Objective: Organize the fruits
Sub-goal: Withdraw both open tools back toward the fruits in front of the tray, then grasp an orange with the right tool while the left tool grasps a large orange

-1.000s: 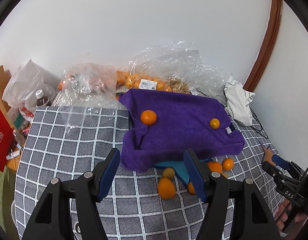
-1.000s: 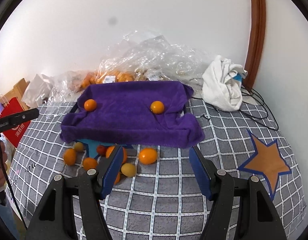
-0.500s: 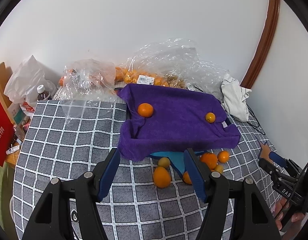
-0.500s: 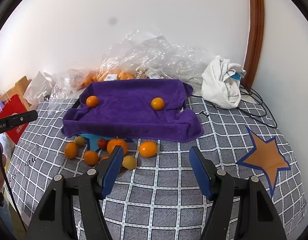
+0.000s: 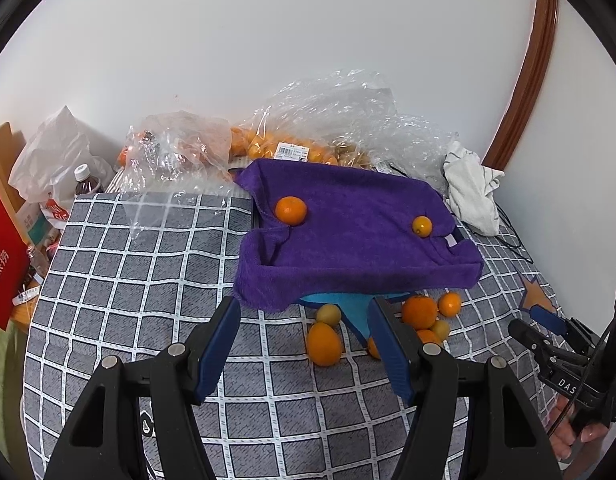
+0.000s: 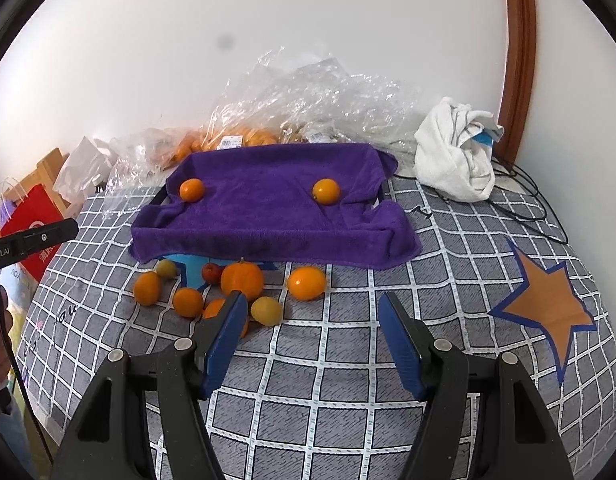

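Note:
A purple towel (image 5: 359, 232) (image 6: 268, 208) lines a tray on the checked cloth. Two oranges lie on it, one at the left (image 5: 291, 210) (image 6: 192, 189) and one at the right (image 5: 422, 226) (image 6: 326, 191). Several loose oranges and small yellow fruits lie in front of the tray, among them a big orange (image 6: 242, 280), an oval one (image 6: 306, 282) and a yellow one (image 6: 266, 311); an oval orange (image 5: 323, 344) shows in the left wrist view. My left gripper (image 5: 306, 344) is open and empty before the fruits. My right gripper (image 6: 313, 340) is open and empty, just short of them.
Clear plastic bags of oranges (image 5: 300, 148) (image 6: 308, 112) pile behind the tray by the wall. A white cloth (image 6: 455, 160) and black cables (image 6: 523, 208) lie at the right. A red bag (image 5: 4, 256), a bottle (image 5: 84, 180) and a white bag stand at the left.
Both grippers have drawn back and risen a little, so the tray and fruits look farther off. Both stay open and empty.

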Available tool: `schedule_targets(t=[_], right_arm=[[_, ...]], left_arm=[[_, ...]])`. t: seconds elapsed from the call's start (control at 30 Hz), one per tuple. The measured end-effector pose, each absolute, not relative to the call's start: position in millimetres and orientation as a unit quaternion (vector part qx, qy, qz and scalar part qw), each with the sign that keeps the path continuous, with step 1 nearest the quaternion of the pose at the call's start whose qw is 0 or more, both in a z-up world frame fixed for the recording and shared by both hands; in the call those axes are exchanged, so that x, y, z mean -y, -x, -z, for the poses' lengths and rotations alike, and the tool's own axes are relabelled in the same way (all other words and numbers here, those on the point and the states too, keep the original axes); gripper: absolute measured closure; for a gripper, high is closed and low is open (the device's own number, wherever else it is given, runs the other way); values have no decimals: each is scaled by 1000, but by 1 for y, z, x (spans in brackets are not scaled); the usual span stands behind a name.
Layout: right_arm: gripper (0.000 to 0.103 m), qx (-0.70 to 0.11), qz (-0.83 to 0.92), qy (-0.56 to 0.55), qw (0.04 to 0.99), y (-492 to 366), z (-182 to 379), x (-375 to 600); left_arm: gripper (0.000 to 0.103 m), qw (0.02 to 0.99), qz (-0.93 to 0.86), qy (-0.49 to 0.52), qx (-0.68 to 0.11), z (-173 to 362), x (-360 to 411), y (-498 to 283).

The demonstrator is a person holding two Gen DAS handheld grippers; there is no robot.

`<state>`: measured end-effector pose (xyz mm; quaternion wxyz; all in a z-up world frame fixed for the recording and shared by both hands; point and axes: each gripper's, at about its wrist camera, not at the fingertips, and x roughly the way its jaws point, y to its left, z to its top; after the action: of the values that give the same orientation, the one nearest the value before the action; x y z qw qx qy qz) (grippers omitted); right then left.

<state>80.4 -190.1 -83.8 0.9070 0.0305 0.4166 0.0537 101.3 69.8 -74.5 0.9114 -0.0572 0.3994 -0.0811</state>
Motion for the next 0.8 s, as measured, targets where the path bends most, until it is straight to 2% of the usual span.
schedule_targets(t=[0.3,0.43,0.53,0.67,0.8], right_arm=[[36,-442,-69,-48,893,-92,104,190],[43,-453,-78,-46,887,-98,116,184],[44,-445,-70,-42,892,-103,124,181],[58,-444,-61,-48,893,-118,135,182],[58,-450,-63,-56,889,-134,146,184]], left_arm=[[39,910,62,56,-407,92,-83,-103],[39,906,66,60,-414,99,-89,-105],[42,905,66,59,-415,103,-92,-105],[45,903,70,57,-420,109,-101,-104],[45,898,73,80,-426,115,-114,-100]])
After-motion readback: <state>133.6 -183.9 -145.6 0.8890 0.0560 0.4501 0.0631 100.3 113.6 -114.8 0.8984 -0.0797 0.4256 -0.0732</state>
